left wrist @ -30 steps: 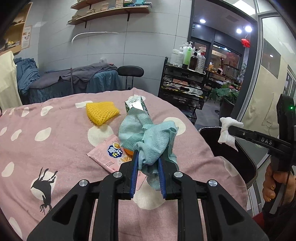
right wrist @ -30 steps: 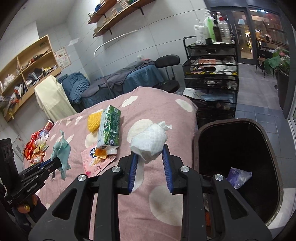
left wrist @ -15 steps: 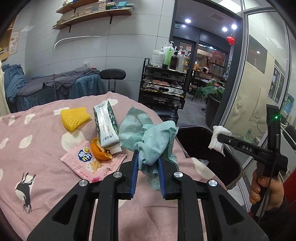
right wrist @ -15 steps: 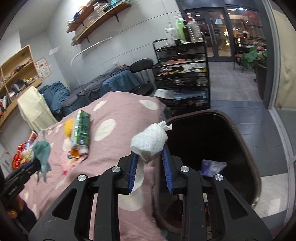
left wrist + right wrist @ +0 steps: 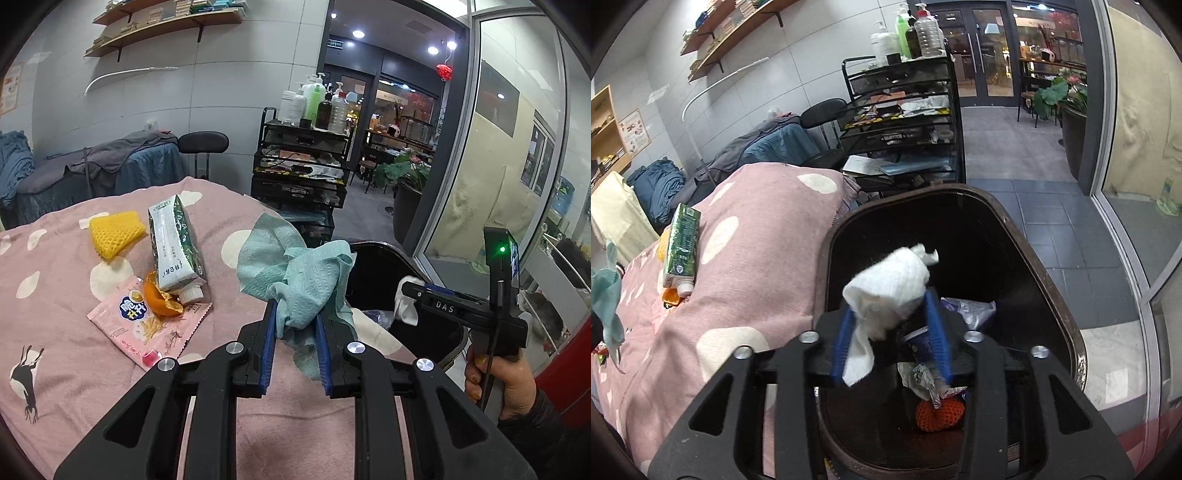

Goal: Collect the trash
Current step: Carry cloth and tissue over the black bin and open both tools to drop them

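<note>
My left gripper (image 5: 293, 317) is shut on a crumpled teal paper towel (image 5: 299, 273) and holds it above the pink spotted cover (image 5: 55, 325), near the bin's edge. My right gripper (image 5: 891, 314) has its jaws widened around a white crumpled tissue (image 5: 890, 284), directly over the open dark trash bin (image 5: 1015, 236). The tissue rests against the left pad with a gap to the right pad. In the left wrist view the right gripper (image 5: 406, 299) with the tissue (image 5: 404, 306) hangs over the bin (image 5: 388, 254). The bin holds several pieces of trash.
On the cover lie a green-and-white carton (image 5: 175, 247), a yellow foam net (image 5: 114, 232), an orange peel (image 5: 159, 299) and a pink snack wrapper (image 5: 147, 328). A black wire rack (image 5: 905, 122) with bottles stands behind the bin. A glass wall (image 5: 1126, 147) is to the right.
Both grippers have moved right toward the bin. The right gripper went from over the cover to over the bin's opening, and its jaws have widened around the tissue.
</note>
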`<state>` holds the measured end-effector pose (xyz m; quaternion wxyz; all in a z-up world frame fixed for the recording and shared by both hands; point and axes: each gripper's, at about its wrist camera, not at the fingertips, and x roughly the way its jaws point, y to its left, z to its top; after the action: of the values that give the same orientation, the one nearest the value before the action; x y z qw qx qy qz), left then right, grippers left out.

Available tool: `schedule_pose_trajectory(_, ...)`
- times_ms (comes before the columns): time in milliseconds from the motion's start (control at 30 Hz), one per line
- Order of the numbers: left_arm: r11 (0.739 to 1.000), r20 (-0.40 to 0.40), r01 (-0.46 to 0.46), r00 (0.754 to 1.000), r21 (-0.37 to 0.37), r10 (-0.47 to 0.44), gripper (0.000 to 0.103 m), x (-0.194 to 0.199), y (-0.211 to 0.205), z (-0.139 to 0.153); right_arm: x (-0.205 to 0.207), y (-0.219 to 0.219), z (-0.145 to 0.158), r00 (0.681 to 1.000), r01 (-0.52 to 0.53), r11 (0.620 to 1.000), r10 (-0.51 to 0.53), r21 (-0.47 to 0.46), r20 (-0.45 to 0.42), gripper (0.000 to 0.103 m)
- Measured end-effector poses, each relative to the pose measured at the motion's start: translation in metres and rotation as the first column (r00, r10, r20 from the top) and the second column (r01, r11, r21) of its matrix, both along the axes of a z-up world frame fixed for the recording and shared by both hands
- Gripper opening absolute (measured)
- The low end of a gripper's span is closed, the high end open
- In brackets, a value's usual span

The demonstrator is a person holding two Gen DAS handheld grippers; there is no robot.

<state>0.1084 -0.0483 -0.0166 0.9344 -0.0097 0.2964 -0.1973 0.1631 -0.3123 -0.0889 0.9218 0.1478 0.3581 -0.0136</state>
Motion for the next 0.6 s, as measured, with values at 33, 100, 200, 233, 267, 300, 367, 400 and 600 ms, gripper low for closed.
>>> schedule_pose_trajectory(33,1.000,-0.002,0.002,1.000,-0.001,-0.002,0.020,0.000,0.000,0.000,-0.001,0.000,-0.001,1.000,0.007,1.000,-0.007,-0.002,0.004,0.080)
schedule_pose_trajectory(100,1.000,-0.006,0.007,1.000,-0.004,-0.007,0.020,0.000,-0.001,-0.001,-0.002,-0.001,-0.002,1.000,0.016,1.000,-0.016,-0.003,0.014,0.083)
schedule_pose_trajectory(200,1.000,-0.012,0.014,1.000,-0.010,-0.014,0.020,0.001,-0.004,-0.002,-0.003,-0.003,-0.003,1.000,0.017,1.000,-0.017,0.002,0.006,0.085)
schedule_pose_trajectory(233,1.000,-0.013,0.016,1.000,-0.012,-0.016,0.020,0.001,-0.004,-0.002,-0.004,-0.004,-0.003,1.000,0.017,1.000,-0.017,0.004,0.008,0.085)
schedule_pose_trajectory(267,1.000,-0.013,0.020,1.000,-0.013,-0.020,0.020,0.001,-0.005,-0.002,-0.006,-0.004,-0.002,1.000,0.021,1.000,-0.021,0.005,0.013,0.086)
schedule_pose_trajectory(300,1.000,-0.013,0.025,1.000,-0.013,-0.025,0.020,0.002,-0.006,-0.002,-0.007,-0.005,-0.001,1.000,0.024,1.000,-0.024,0.005,0.016,0.087)
schedule_pose_trajectory(367,0.999,-0.011,0.034,0.999,-0.012,-0.034,0.020,0.002,-0.009,-0.001,-0.009,-0.005,0.000,0.999,0.029,1.000,-0.029,0.005,0.023,0.089)
schedule_pose_trajectory(400,0.999,-0.010,0.040,0.999,-0.012,-0.040,0.020,0.002,-0.011,-0.001,-0.010,-0.005,0.001,0.999,0.031,1.000,-0.031,0.006,0.026,0.089)
schedule_pose_trajectory(600,0.997,-0.008,0.082,0.997,-0.008,-0.082,0.020,0.004,-0.025,0.001,-0.018,-0.009,0.006,0.998,0.042,0.999,-0.043,0.017,0.044,0.091)
